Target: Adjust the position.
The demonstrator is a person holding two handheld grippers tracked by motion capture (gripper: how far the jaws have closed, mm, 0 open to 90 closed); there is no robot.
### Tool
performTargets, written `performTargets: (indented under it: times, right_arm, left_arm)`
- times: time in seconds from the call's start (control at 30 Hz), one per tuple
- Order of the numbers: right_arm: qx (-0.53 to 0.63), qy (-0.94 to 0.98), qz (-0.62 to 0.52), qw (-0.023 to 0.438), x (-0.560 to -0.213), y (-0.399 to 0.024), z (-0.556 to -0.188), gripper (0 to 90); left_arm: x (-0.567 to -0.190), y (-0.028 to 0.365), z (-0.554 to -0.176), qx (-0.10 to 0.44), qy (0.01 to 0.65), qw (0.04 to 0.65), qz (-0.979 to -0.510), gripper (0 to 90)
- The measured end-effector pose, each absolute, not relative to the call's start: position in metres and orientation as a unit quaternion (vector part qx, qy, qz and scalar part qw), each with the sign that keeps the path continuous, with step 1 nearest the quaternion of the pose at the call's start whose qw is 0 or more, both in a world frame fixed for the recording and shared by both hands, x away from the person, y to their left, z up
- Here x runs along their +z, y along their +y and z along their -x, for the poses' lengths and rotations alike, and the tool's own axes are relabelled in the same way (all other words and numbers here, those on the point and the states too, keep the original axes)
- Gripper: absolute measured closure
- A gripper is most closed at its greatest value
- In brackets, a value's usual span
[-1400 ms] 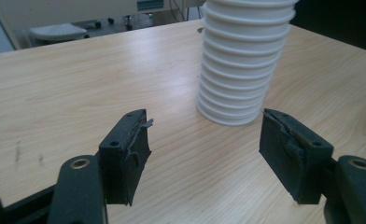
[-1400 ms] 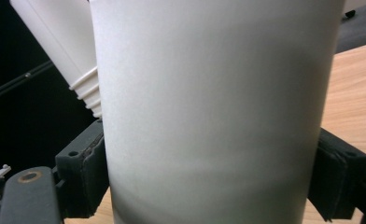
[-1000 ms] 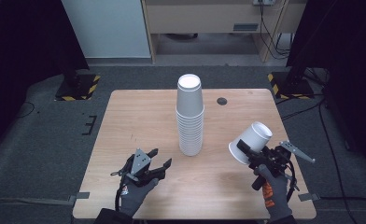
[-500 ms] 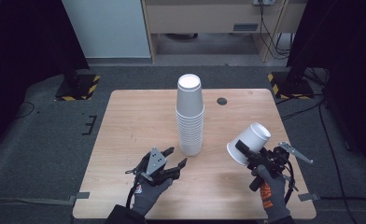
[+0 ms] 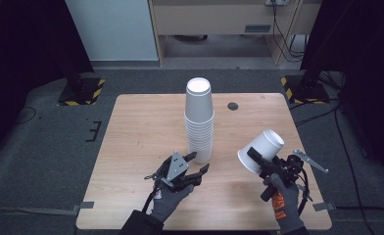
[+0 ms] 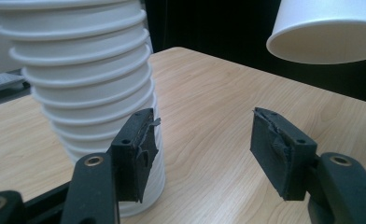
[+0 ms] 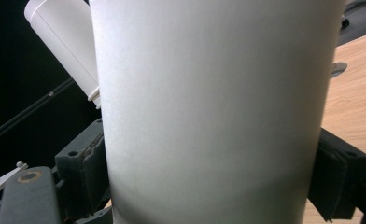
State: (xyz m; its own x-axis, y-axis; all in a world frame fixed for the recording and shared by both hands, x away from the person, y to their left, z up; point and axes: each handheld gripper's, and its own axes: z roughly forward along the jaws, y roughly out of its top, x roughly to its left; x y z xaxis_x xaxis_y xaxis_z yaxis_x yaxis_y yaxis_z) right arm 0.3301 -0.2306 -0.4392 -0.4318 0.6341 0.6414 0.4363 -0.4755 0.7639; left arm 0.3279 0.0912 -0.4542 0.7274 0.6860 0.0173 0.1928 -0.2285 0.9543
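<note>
grey carpet (image 5: 43,147), wooden table (image 5: 141,122)

A lab recording bay.
Black curtains (image 5: 28,58), hazard-striped stand bases (image 5: 82,93), taped grey carpet (image 5: 48,166), loose cables (image 5: 283,29) around a lone wooden table (image 5: 146,127).

A tall stack of white paper cups (image 5: 199,121) stands upright on the light wooden table (image 5: 141,127), about midway between the left and right edges. A small dark round disc (image 5: 233,105) lies on the table behind and to the right of the stack, near the far edge. The left gripper (image 5: 199,164) sits just before the foot of the stack, toward the near edge. The single white paper cup (image 5: 261,151) hangs tilted above the table's right part, between the jaws of the right gripper (image 5: 258,159), well apart from the stack.
</note>
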Motion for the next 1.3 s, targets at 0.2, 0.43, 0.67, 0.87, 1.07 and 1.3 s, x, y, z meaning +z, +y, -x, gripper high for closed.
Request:
performTargets:
  times: [0.2, 0.43, 0.67, 0.87, 1.07, 1.3]
  right_arm:
    - [0.678, 0.504, -0.53, 0.067, -0.439, -0.231, -0.33, 15.6]
    - [0.679, 0.503, -0.53, 0.068, -0.439, -0.231, -0.33, 15.7]
    - [0.68, 0.503, -0.529, 0.065, -0.439, -0.231, -0.33, 15.7]
    - [0.682, 0.503, -0.528, 0.061, -0.44, -0.231, -0.331, 15.6]
    - [0.681, 0.502, -0.53, 0.06, -0.44, -0.231, -0.331, 15.7]
    - [0.68, 0.505, -0.528, 0.057, -0.441, -0.229, -0.331, 15.6]
  left_arm:
    - [-0.454, 0.078, -0.332, 0.224, 0.283, 0.549, -0.754, 41.6]
    - [-0.451, 0.063, -0.335, 0.221, 0.269, 0.554, -0.756, 43.5]
    - [-0.45, 0.046, -0.338, 0.216, 0.26, 0.563, -0.754, 44.8]
    - [-0.451, 0.032, -0.34, 0.21, 0.253, 0.569, -0.754, 45.6]
    - [-0.454, 0.023, -0.342, 0.208, 0.251, 0.573, -0.752, 46.4]
    - [-0.456, 0.012, -0.344, 0.211, 0.247, 0.579, -0.748, 47.8]
